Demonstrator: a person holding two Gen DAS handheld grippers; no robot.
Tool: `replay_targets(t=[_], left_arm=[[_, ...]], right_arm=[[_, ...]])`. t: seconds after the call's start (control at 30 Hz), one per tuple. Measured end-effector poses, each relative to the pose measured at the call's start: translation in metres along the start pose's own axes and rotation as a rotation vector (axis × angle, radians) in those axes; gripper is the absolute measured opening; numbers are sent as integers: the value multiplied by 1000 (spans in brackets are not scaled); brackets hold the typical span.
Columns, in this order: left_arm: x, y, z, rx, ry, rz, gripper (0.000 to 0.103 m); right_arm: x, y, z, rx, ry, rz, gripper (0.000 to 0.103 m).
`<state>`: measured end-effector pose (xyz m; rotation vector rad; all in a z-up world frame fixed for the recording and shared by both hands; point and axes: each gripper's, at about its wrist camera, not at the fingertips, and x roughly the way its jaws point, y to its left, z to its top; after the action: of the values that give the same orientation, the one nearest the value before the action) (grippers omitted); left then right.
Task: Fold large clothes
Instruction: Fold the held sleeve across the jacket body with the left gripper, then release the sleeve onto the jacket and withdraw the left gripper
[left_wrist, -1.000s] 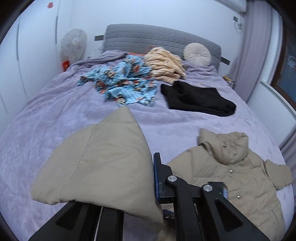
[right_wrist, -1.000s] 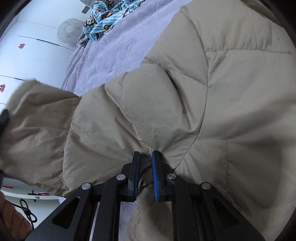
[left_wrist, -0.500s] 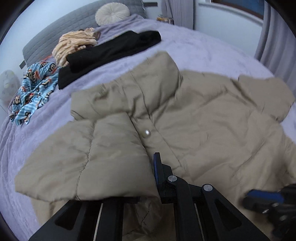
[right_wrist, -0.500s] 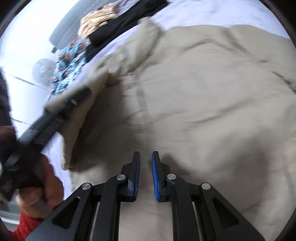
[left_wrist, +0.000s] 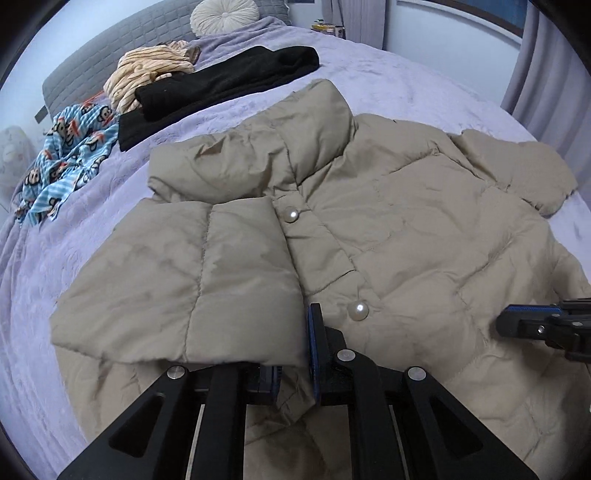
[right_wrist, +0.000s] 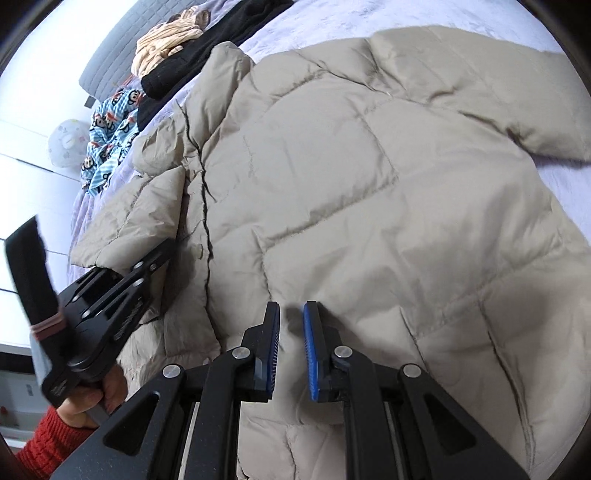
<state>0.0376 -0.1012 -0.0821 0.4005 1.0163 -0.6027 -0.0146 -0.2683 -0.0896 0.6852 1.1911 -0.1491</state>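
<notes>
Folding: beige puffer jacket (left_wrist: 388, 221) lies spread on the bed (left_wrist: 406, 85), left sleeve (left_wrist: 192, 284) laid over its front.
Handling: light, soft, springy, slippery shell; take hold at cuffs or hem.
Left gripper (left_wrist: 295, 354): clamped on sleeve.
Right gripper (right_wrist: 291, 347): nearly closed, empty, over the jacket.

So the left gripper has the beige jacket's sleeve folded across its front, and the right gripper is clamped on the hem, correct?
Not quite. The left gripper does hold the sleeve folded over the beige jacket, but the right gripper grips nothing: the right wrist view shows its nearly closed jaws bare above the quilted fabric.
</notes>
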Motion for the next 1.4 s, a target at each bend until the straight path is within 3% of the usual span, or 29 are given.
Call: replay_targets(t=[0.03,0.07,0.1,0.13,0.17,0.2,0.23,0.27,0.47,0.53,0.57,0.67,0.73,0.8,0.97,1.0,1.03,1.1,1.13,1.2,1.3,1.4], left_arm=[[-6,3,-5,-6,-1,-1,13],[-9,7,-9,-9,4,2,13],[-11,8,-14,-13,12,-1,13],[-10,13,-14,-18,21,-10,16],[-8,17,-15,-24,32,-14,28],[-8,17,-18,-31,39,-8,80],[-9,21,-19,-46,31,10,103],[-15,25,-22,-70,-11,22,103],[-35,67,-32,-183,-44,19,103],[-51,93,-42,-247,-81,56,103],[-58,112,-47,-289,-93,78,103],[-61,178,-63,-463,-79,69,103],[-50,225,-74,-611,-48,5,103],[-29,265,-79,-733,-20,-128,103],[37,300,-70,-859,34,-393,102],[47,301,-66,-872,43,-415,87],[55,300,-62,-878,52,-422,52],[60,296,-54,-880,50,-427,24],[50,290,-49,-851,18,-376,19],[24,272,-36,-718,-57,-230,18],[7,247,-28,-577,-89,-99,18],[27,243,-29,-527,-39,-31,18]], right_arm=[[-1,3,1,-15,-1,-4,18],[-2,5,0,-28,-2,-9,29],[-2,10,2,-44,-4,-17,47],[-1,15,4,-57,-10,-28,54],[-3,18,3,-67,-19,-34,59],[-2,23,4,-81,-26,-41,59],[-1,28,6,-93,-25,-48,59],[-1,30,6,-96,-26,-51,59],[2,51,8,-132,-25,-68,59],[2,66,8,-181,-29,-79,59],[1,76,8,-216,-37,-84,62],[-3,122,4,-381,-90,-87,83],[-3,159,-6,-528,-130,-94,84],[8,197,-20,-694,-149,-136,84],[65,261,-45,-1002,-180,-324,84],[74,267,-45,-1026,-186,-343,84],[81,270,-42,-1030,-188,-353,84],[93,268,-29,-999,-188,-387,82],[92,268,-25,-976,-200,-399,76],[80,252,-7,-880,-218,-378,4],[46,197,24,-616,-265,-299,5],[30,114,46,-262,-226,-162,6]])
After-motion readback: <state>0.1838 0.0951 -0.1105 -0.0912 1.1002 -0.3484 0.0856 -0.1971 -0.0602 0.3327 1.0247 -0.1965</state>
